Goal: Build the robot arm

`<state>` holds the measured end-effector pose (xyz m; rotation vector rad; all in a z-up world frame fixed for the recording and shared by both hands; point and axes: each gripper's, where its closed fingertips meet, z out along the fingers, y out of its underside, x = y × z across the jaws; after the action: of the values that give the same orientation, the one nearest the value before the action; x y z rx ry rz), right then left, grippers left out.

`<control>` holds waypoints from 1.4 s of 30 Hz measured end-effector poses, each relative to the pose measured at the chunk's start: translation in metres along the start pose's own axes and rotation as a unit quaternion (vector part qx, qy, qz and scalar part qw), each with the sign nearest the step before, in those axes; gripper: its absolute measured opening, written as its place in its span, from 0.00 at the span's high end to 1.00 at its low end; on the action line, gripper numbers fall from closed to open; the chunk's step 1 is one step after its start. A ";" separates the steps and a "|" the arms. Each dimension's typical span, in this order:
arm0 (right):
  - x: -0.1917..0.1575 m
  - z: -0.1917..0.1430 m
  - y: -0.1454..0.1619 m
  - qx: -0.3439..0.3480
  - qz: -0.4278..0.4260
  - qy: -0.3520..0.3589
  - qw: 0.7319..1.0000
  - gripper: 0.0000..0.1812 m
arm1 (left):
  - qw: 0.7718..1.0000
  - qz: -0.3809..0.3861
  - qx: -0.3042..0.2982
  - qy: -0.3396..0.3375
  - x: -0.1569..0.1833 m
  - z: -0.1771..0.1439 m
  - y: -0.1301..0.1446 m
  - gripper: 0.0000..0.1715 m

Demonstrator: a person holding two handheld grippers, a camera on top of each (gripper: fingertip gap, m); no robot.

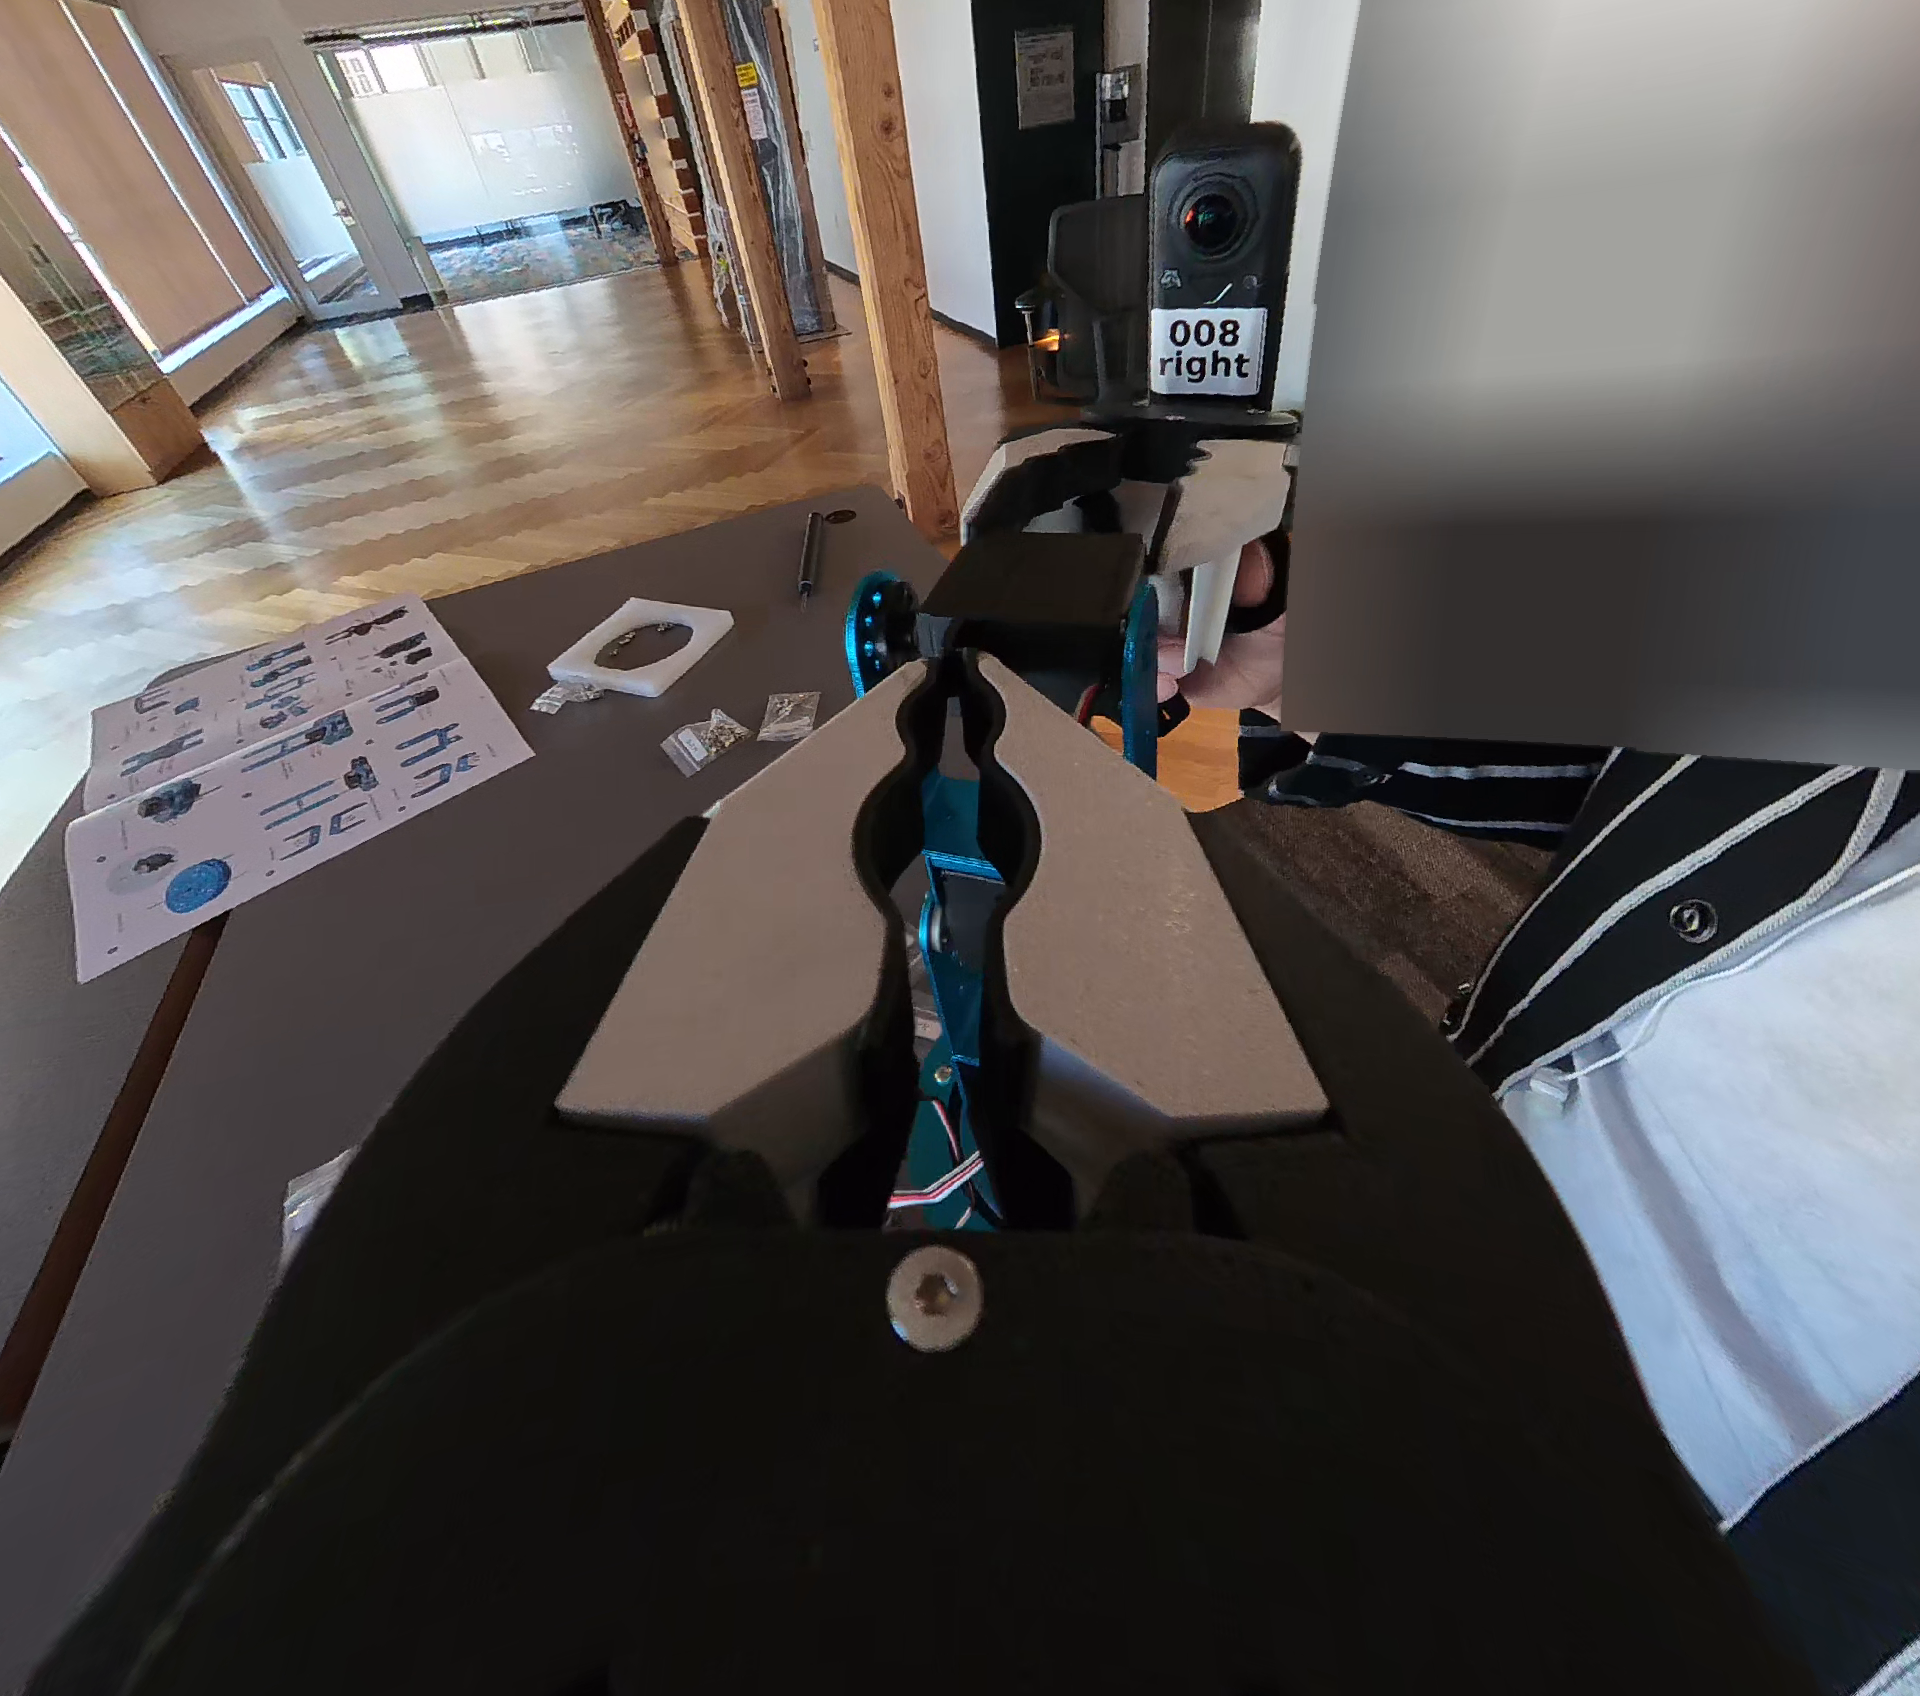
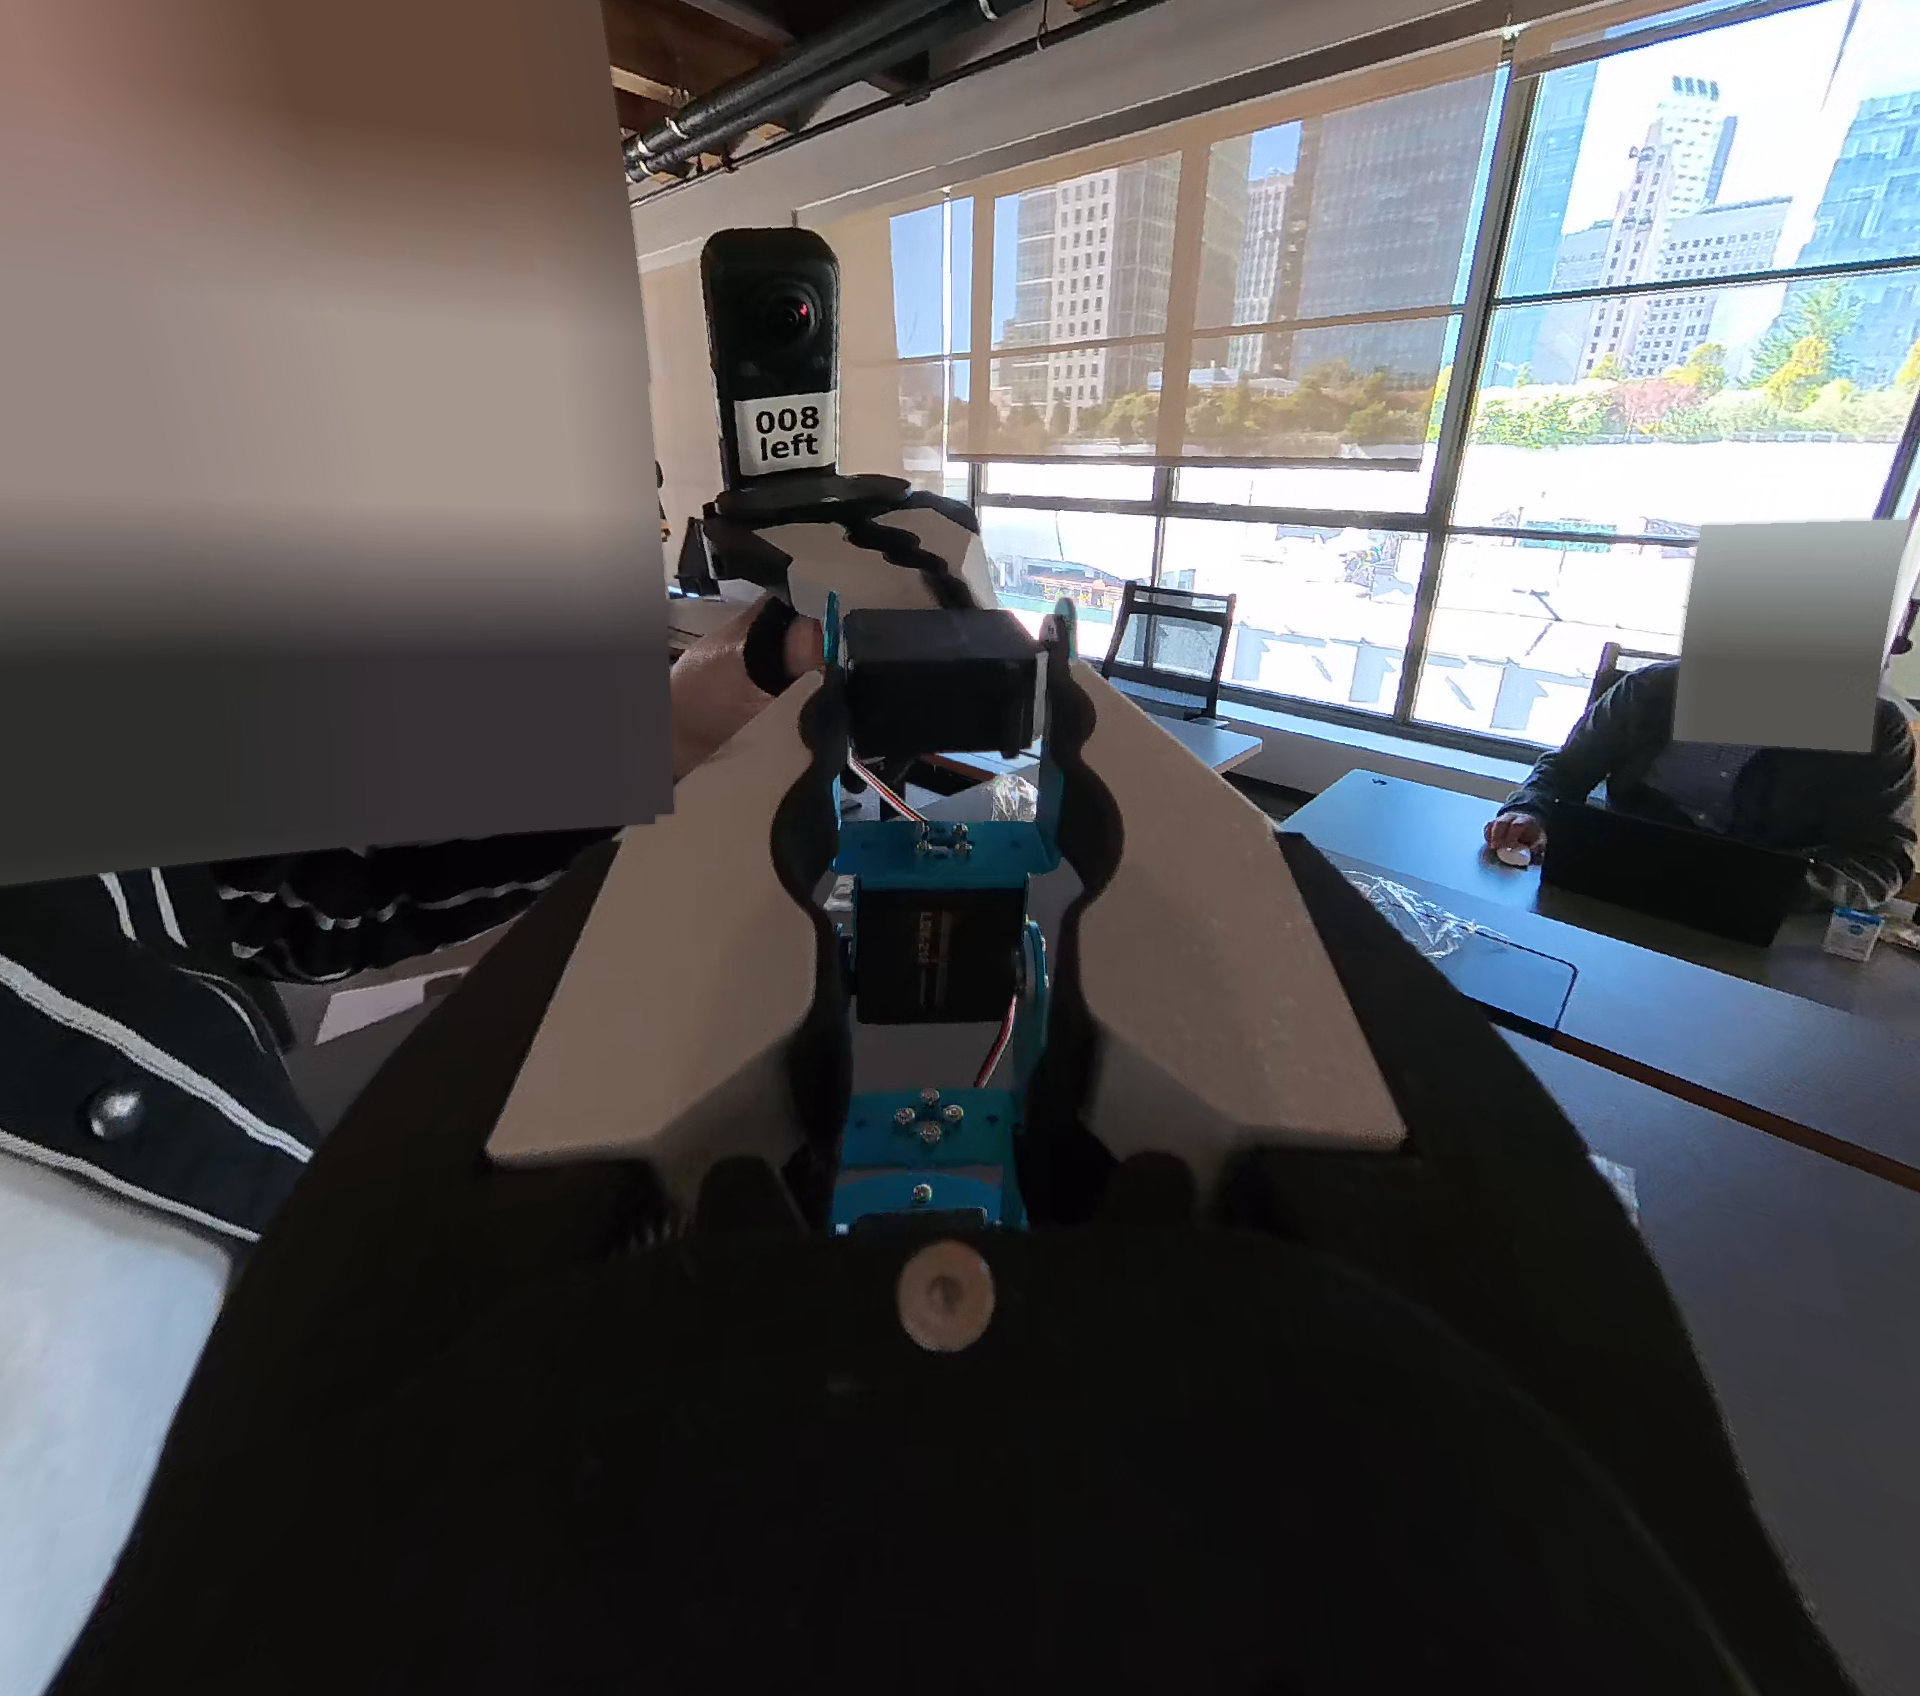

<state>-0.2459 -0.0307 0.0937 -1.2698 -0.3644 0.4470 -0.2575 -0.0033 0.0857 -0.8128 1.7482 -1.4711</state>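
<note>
A small assembly of blue metal brackets [image 1: 961, 825] and black servo motors [image 1: 1023, 592] is held in the air between both grippers, above the near edge of a dark table [image 1: 416, 971]. My left gripper [image 1: 951, 670] is shut on it, its tips pinched at a corner of the top servo. My right gripper [image 2: 940, 680] faces it from the other side and is shut on the blue bracket [image 2: 940, 857] that carries the top servo [image 2: 940, 690]. A second servo [image 2: 935, 929] with red and white wires hangs lower between the right fingers. Each view shows the other gripper beyond the assembly.
On the table lie an open picture booklet [image 1: 291, 773], a white foam tray [image 1: 644, 633], small bags of screws [image 1: 717, 737] and a screwdriver [image 1: 808, 555]. A wooden post [image 1: 873, 192] stands behind. A person sits at a laptop [image 2: 1662, 877] at another desk. My two grippers' fingertips are within a few centimetres of each other.
</note>
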 end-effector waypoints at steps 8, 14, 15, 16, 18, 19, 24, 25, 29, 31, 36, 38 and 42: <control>0.003 -0.025 0.005 0.002 0.018 0.005 1.000 0.77 | 1.000 -0.013 0.008 0.012 0.001 -0.001 0.000 1.00; 0.030 -0.078 0.059 -0.106 0.045 0.060 0.992 0.77 | 1.000 -0.022 0.011 0.015 -0.004 -0.002 0.000 1.00; 0.037 -0.091 0.080 -0.149 0.064 0.072 0.984 0.77 | 1.000 -0.022 0.011 0.015 -0.004 -0.002 0.000 1.00; 0.042 -0.103 0.102 -0.193 0.083 0.079 0.975 0.77 | 1.000 -0.023 0.011 0.015 -0.005 -0.003 0.000 1.00; 0.047 -0.127 0.142 -0.272 0.117 0.085 0.951 0.79 | 1.000 -0.021 0.010 0.015 -0.005 -0.003 0.000 1.00; 0.050 -0.138 0.160 -0.306 0.125 0.091 0.939 0.80 | 1.000 -0.020 0.009 0.016 -0.005 -0.003 0.000 1.00; 0.038 -0.152 0.208 -0.412 0.133 0.084 0.898 0.86 | 1.000 -0.016 0.005 0.015 -0.004 -0.003 0.000 1.00; 0.035 -0.153 0.216 -0.438 0.112 0.084 0.888 0.86 | 1.000 -0.015 0.004 0.014 -0.004 -0.003 0.000 1.00; 0.031 -0.157 0.239 -0.511 0.050 0.088 0.853 0.86 | 1.000 -0.015 0.003 0.014 -0.004 -0.003 0.000 1.00; 0.033 -0.154 0.240 -0.508 0.060 0.090 0.854 0.87 | 1.000 -0.013 0.003 0.015 -0.003 -0.003 0.000 1.00; 0.040 -0.156 0.244 -0.535 0.055 0.091 0.838 0.91 | 1.000 -0.013 0.002 0.016 -0.002 -0.003 0.000 1.00; 0.039 -0.157 0.244 -0.548 0.036 0.084 0.832 0.96 | 1.000 -0.012 0.001 0.015 -0.002 -0.003 0.000 1.00; 0.043 -0.152 0.232 -0.529 -0.020 0.089 0.844 0.98 | 1.000 -0.010 -0.001 0.015 -0.001 -0.002 0.000 1.00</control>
<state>-0.1607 -0.0811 -0.1691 -2.3589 -0.5007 0.0445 -0.2590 -0.0013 0.0864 -0.8145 1.7689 -1.5017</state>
